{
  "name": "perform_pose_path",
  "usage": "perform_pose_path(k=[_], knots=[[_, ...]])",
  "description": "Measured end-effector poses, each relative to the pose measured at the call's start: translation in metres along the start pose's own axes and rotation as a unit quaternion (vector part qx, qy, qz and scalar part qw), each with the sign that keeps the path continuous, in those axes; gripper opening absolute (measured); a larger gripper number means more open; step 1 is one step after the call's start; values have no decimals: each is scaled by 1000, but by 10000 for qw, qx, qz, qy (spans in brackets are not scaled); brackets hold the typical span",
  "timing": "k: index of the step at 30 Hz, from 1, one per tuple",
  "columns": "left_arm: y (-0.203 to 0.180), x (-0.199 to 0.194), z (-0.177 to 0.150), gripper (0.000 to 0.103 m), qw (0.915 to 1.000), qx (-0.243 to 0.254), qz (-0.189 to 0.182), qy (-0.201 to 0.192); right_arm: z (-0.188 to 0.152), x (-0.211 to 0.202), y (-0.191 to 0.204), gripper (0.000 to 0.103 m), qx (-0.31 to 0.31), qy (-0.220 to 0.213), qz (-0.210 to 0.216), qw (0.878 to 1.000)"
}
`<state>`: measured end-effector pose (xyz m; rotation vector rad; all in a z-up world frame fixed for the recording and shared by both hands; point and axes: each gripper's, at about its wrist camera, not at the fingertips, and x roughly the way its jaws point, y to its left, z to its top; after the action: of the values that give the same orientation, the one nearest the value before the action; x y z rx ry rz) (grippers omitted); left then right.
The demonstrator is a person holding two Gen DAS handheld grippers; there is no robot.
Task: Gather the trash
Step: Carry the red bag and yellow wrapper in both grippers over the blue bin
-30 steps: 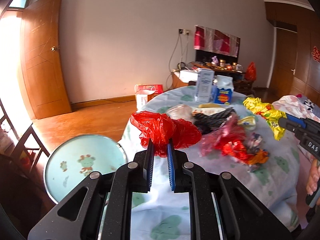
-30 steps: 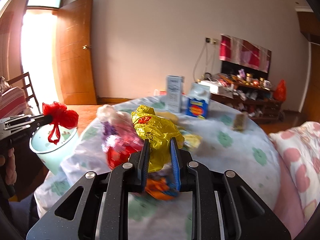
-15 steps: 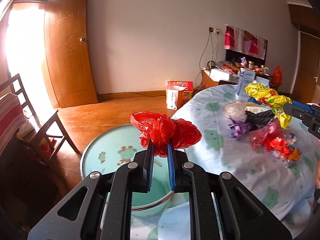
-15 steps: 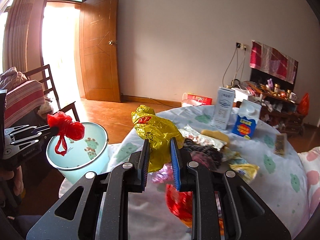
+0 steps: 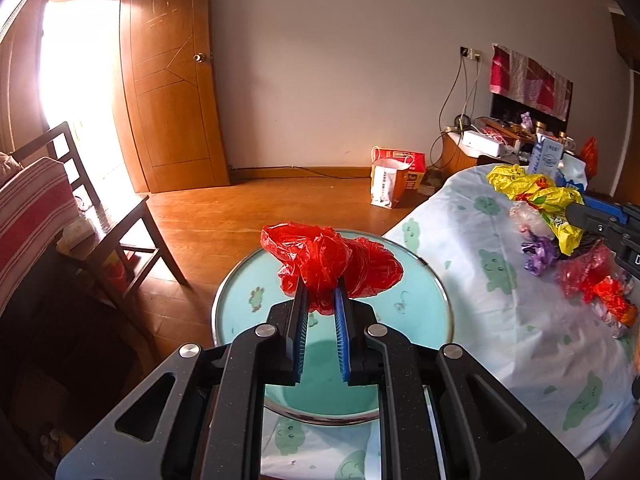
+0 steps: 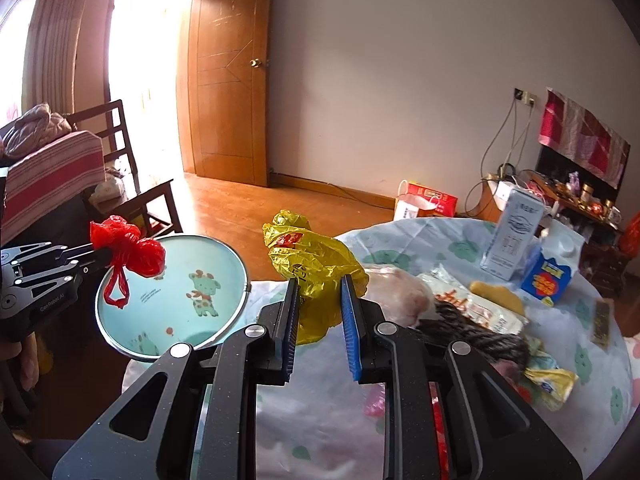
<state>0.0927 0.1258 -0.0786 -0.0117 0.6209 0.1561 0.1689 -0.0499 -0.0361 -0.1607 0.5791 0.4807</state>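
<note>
the left tongs (image 5: pixel 320 304) clamp a crumpled red bag (image 5: pixel 332 264) directly above the pale blue bin (image 5: pixel 436 296), not yet dropped; the right tongs (image 6: pixel 320 300) grip a yellow wrapper (image 6: pixel 312 260) over the counter (image 6: pixel 328 420) edge. beyond, wrappers (image 6: pixel 472 308) and cartons (image 6: pixel 516 240) remain uncollected, so most work likely lies ahead.
</note>
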Motion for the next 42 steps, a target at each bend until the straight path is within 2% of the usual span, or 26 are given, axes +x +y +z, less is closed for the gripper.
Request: perform_pose_path(k=[19,38,40,42], knots=[[35,12,-6,13,9983,-197,492,221,6,56,52,21,-499,332,427,9973],[35,17,-6,17,9984,-207,439,292,4,67,73,22,-741,395,626,9945],[35,17,-6,21,9985,-205,411,306,4,68,75,25,-751,386,654,9943],[34,17,-7,36,9985,-194,428,280,4,69,77,31,-751,395,708,9939]])
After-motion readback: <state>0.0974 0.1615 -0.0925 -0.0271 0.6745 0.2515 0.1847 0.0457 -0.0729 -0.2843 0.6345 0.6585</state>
